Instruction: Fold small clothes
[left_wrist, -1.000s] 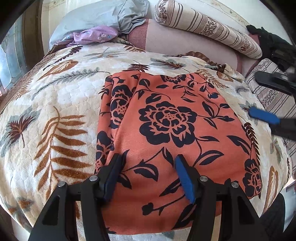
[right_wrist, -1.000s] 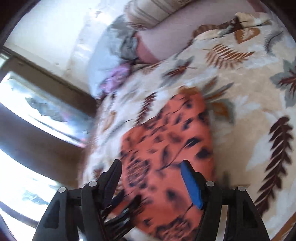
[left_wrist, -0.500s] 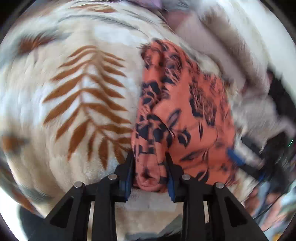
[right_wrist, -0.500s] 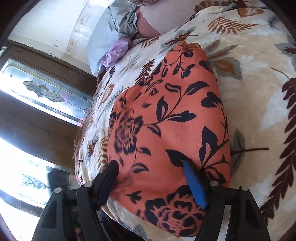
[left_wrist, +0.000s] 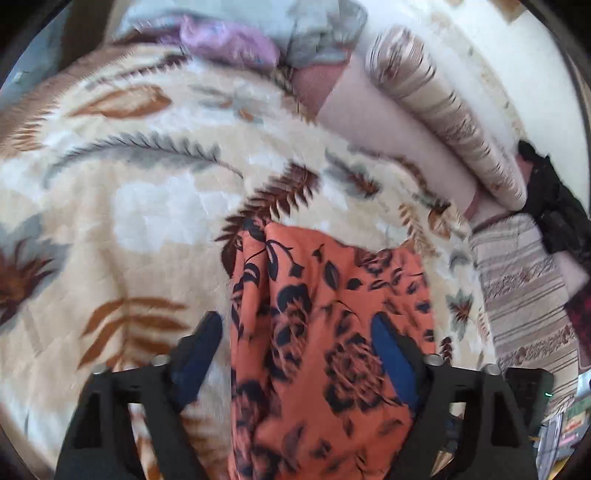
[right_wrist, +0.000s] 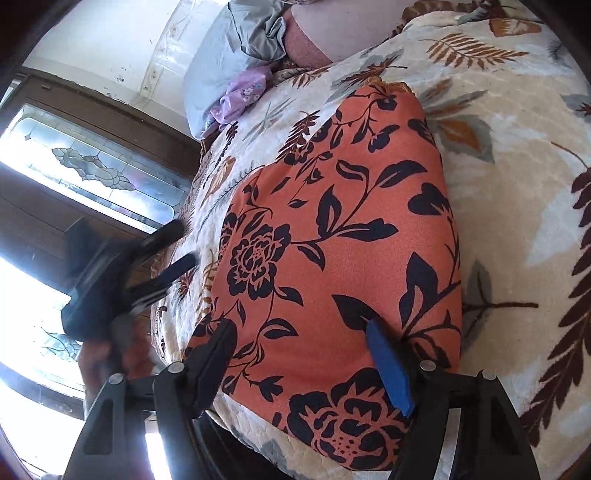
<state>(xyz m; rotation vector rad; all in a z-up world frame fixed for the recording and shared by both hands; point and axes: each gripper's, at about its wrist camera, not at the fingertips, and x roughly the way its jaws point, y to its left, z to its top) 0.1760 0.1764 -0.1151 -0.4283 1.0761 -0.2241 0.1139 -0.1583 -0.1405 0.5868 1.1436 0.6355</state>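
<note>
An orange garment with black flowers (right_wrist: 332, 236) lies folded flat on the leaf-patterned bed blanket (right_wrist: 517, 147). My right gripper (right_wrist: 303, 354) is open just above its near end, holding nothing. My left gripper (left_wrist: 295, 343) is open over the same garment (left_wrist: 332, 332), its fingers astride the cloth's left part, gripping nothing. The left gripper also shows blurred in the right wrist view (right_wrist: 162, 258), at the garment's left edge with its jaws apart.
A grey garment (left_wrist: 288, 26) and a lilac one (left_wrist: 229, 44) lie at the head of the bed. A striped bolster (left_wrist: 443, 110) and a striped pillow (left_wrist: 524, 295) lie at the right. A dark item (left_wrist: 554, 206) sits beyond. A window (right_wrist: 92, 166) is at the left.
Half a second ago my left gripper was shut on a bunched edge of the orange garment; now it is open and the cloth lies loose. My right gripper stayed open over the garment.
</note>
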